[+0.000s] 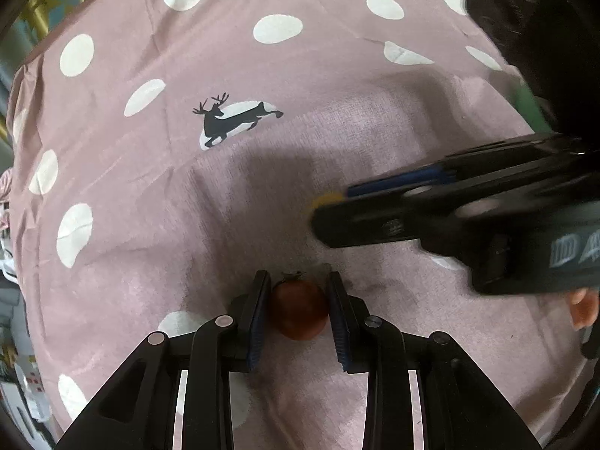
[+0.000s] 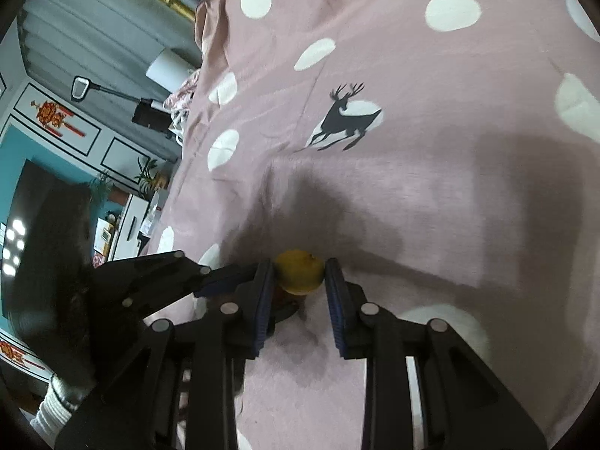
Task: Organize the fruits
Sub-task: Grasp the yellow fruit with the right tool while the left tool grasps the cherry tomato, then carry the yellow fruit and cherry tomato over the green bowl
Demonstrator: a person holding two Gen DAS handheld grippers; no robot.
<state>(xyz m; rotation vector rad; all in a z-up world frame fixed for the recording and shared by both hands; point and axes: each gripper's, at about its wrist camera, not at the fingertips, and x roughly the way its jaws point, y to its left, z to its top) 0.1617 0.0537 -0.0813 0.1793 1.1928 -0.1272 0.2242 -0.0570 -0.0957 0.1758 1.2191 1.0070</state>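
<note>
Closed on a small red fruit (image 1: 299, 312) with the left gripper (image 1: 299, 318) and on a yellow fruit (image 2: 300, 273) with the right gripper (image 2: 299, 300), both fruits low over the pink dotted cloth (image 1: 337, 75), probably for carrying them to sort.

A cloth (image 1: 262, 56) covers the whole surface. On it, in the left wrist view, a small fruit (image 1: 298, 313) sits between the two fingers of the left gripper (image 1: 299, 311), and the deer print (image 1: 234, 120) lies beyond it, to the left. The right gripper (image 1: 375, 202) reaches in from the right, behind that fruit. In the right wrist view a second fruit (image 2: 299, 273) sits between the right gripper's fingers — the left gripper (image 2: 210, 281) just left of it.
</note>
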